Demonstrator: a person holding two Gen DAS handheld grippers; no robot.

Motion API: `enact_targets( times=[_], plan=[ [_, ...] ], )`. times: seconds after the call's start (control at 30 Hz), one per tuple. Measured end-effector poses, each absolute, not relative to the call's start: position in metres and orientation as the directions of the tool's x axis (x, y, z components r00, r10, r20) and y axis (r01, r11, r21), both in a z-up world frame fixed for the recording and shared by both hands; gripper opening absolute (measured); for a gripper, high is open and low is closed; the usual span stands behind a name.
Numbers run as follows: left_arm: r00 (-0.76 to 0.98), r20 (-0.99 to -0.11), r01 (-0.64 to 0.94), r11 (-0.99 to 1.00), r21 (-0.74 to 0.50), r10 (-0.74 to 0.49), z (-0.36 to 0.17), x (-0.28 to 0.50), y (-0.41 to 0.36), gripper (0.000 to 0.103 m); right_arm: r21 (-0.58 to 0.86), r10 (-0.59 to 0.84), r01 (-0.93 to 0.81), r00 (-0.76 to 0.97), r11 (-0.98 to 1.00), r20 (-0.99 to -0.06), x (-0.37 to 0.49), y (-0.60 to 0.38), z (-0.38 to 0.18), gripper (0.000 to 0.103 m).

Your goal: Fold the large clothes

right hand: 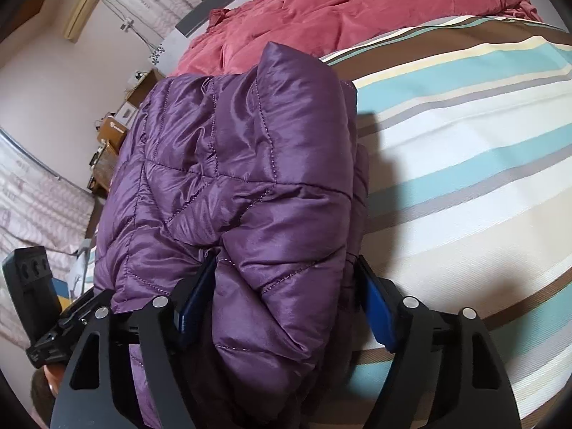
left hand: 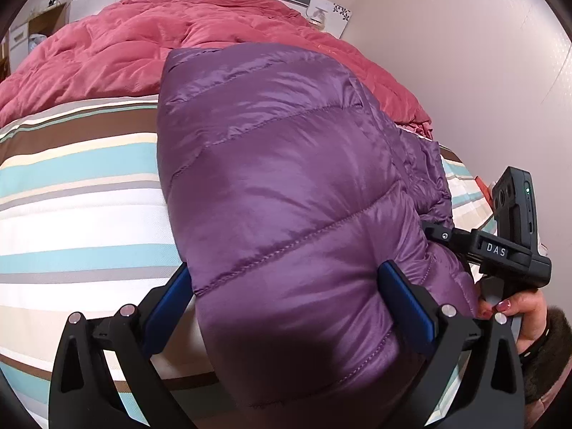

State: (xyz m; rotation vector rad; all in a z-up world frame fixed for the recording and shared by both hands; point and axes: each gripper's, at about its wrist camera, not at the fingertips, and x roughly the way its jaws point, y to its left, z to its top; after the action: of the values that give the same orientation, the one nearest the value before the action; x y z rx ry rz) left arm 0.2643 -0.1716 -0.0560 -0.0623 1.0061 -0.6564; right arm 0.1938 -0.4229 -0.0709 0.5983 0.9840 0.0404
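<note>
Garment: purple quilted jacket (left hand: pixel 286 186), already doubled into a thick bundle, lying on the striped bedsheet (left hand: pixel 71 193) near the bed's edge, its far end against the red quilt (left hand: pixel 150 43).
Left gripper (left hand: pixel 286 304): jaws wide, one blue pad on each side of the bundle's near end; the right pad touches the fabric, the left pad sits just beside it. Whether they press I cannot tell.
Right gripper (right hand: pixel 282 304): jaws astride a folded layer at the near end; the left pad is tucked into a crease, the right pad stands at the fabric's edge. A firm clamp cannot be confirmed.
Person: a hand (left hand: pixel 514 307) holds the right gripper's handle.
Done: sleeves appear turned in and the body folded over itself, judging by the stacked layers.
Outstanding: top layer sits askew and puffed; edges want squaring and flattening, possibly one more fold.
Risk: slick fabric may slide or spring apart once let go.
</note>
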Motion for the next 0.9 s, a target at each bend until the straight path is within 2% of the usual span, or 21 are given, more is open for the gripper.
enact_targets(
  times=[0.23, 0.6, 0.9],
  plan=[
    [0.369, -0.759, 0.503, 0.802, -0.321, -0.536, -0.054, 0.261, -0.171, 0.100, 0.488, 0.297, 0.209, 0.576, 0.847, -0.762, 0.195, -0.413, -0.068, 0.060],
    [0.410, -0.730, 0.544, 0.789, -0.285, -0.546, -0.043, 0.247, -0.173, 0.073, 0.416, 0.245, 0.146, 0.619, 0.898, -0.746, 0.194, -0.394, -0.053, 0.040],
    [0.504, -0.700, 0.581, 0.798, -0.159, -0.506, -0.029, 0.226, -0.179, 0.055, 0.381, 0.223, 0.106, 0.656, 0.919, -0.721, 0.189, -0.391, -0.041, 0.030]
  ],
)
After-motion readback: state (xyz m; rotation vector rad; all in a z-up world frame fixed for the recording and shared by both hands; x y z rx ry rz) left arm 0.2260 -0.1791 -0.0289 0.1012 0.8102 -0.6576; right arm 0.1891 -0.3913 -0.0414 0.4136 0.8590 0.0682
